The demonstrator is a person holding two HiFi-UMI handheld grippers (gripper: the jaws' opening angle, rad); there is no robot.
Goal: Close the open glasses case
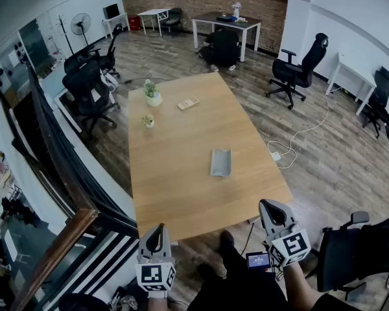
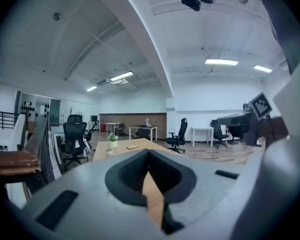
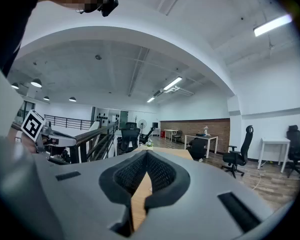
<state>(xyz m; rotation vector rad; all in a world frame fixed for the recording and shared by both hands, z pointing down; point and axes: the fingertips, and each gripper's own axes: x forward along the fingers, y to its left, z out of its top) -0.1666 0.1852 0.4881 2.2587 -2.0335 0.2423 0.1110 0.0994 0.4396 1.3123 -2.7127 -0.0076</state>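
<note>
The open glasses case [image 1: 220, 162], pale grey, lies on the right half of the long wooden table [image 1: 175, 180] in the head view. Both grippers hover off the table's near edge, well short of the case. My left gripper [image 1: 157, 233] sits at the near left corner, its jaws together and empty. My right gripper [image 1: 270, 208] is by the near right corner, also shut with nothing in it. In the left gripper view, the left gripper [image 2: 149, 154] points level along the tabletop. The right gripper [image 3: 146, 156] does the same in its own view. The case is not clear in either gripper view.
Two small potted plants [image 1: 153, 94] [image 1: 148, 120] and a flat wooden block [image 1: 188, 103] sit at the table's far end. Black office chairs [image 1: 91, 89] stand to the left and another chair [image 1: 298, 67] to the right. A white cable [image 1: 292, 141] trails on the floor. A stair railing [image 1: 58, 238] runs at the left.
</note>
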